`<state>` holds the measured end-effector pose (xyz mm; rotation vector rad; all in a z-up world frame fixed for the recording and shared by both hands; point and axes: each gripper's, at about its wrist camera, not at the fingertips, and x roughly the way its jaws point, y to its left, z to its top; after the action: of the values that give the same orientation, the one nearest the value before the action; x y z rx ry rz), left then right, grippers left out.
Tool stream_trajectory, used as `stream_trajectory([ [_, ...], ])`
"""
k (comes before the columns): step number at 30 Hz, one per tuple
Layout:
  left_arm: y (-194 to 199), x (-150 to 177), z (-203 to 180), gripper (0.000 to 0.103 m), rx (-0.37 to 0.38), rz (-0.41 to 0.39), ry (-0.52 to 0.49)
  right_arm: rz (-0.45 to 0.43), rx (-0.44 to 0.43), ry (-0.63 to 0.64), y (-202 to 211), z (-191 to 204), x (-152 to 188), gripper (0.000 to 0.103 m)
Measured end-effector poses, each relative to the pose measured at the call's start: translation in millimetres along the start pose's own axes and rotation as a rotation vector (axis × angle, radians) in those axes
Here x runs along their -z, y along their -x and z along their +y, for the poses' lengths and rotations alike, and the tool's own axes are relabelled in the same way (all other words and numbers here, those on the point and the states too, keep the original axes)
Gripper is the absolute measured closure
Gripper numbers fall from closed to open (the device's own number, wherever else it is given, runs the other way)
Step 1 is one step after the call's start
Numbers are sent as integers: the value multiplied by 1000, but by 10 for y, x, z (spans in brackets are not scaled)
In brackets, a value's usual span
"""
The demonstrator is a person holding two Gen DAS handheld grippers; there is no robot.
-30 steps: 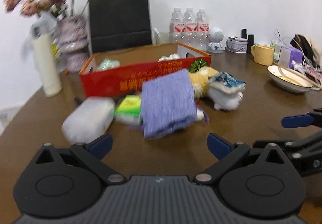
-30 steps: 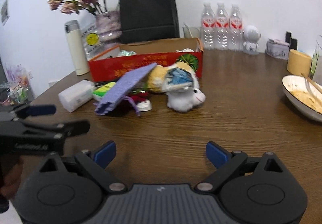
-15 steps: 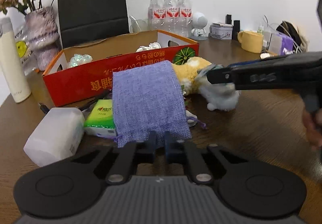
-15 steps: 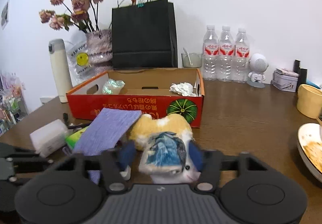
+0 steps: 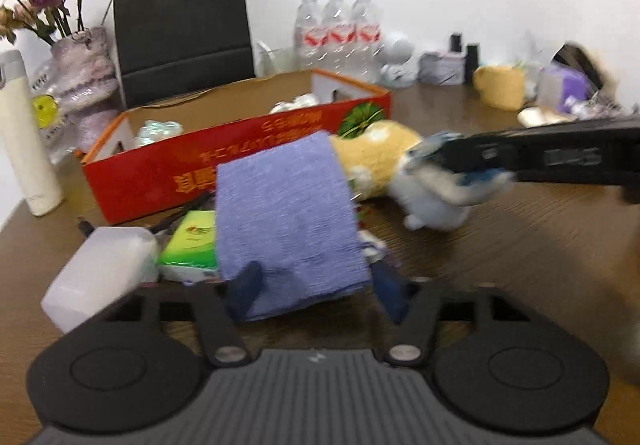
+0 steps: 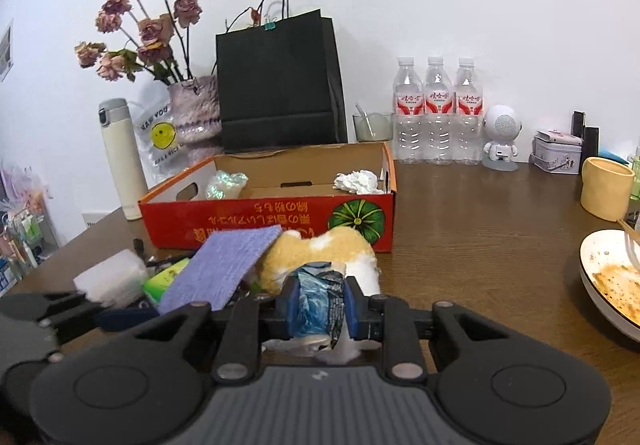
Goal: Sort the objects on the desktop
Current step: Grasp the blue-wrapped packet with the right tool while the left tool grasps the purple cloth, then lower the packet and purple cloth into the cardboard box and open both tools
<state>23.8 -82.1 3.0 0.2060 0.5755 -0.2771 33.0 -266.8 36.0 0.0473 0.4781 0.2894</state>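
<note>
A purple cloth pouch [image 5: 286,219] leans on the pile in front of the red cardboard box [image 5: 168,175]. My left gripper [image 5: 318,291] is partly open, its fingers either side of the pouch's lower edge. My right gripper [image 6: 320,307] is shut on a crumpled blue wrapper [image 6: 320,295] lying on a white and yellow plush toy [image 6: 332,251]. In the left wrist view the right gripper [image 5: 472,165] reaches in from the right onto the plush toy [image 5: 428,197]. The pouch [image 6: 224,269] also shows in the right wrist view.
A white plastic box [image 5: 100,273] and a green tissue pack [image 5: 192,245] lie left of the pouch. The red box holds crumpled paper [image 6: 358,181] and a shiny wad [image 6: 224,185]. A dirty bowl [image 6: 612,277], yellow mug [image 6: 606,193], water bottles [image 6: 438,113], black bag [image 6: 280,81] and thermos [image 6: 122,161] stand around.
My left gripper, shut at the pouch's edge half a second ago, has opened partway. My right gripper has closed tighter on the blue wrapper and shifted slightly.
</note>
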Motion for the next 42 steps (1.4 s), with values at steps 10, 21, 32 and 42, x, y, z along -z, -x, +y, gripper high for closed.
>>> stream_trajectory([
  [10,595,-218,335,97,21,-122,154,-11,-32,17,162,106,91,81],
  [21,1185,-242,555,97,57,-173,268,-117,-72,24,685,261,12,81],
  [32,717,-994,853,97,-73,-236,110,-150,-128,34,254,132,-628,81],
  [42,-919,-1832,1142,97,-117,-71,-54,-83,-122,-40,-1067,-160,-1654,81],
])
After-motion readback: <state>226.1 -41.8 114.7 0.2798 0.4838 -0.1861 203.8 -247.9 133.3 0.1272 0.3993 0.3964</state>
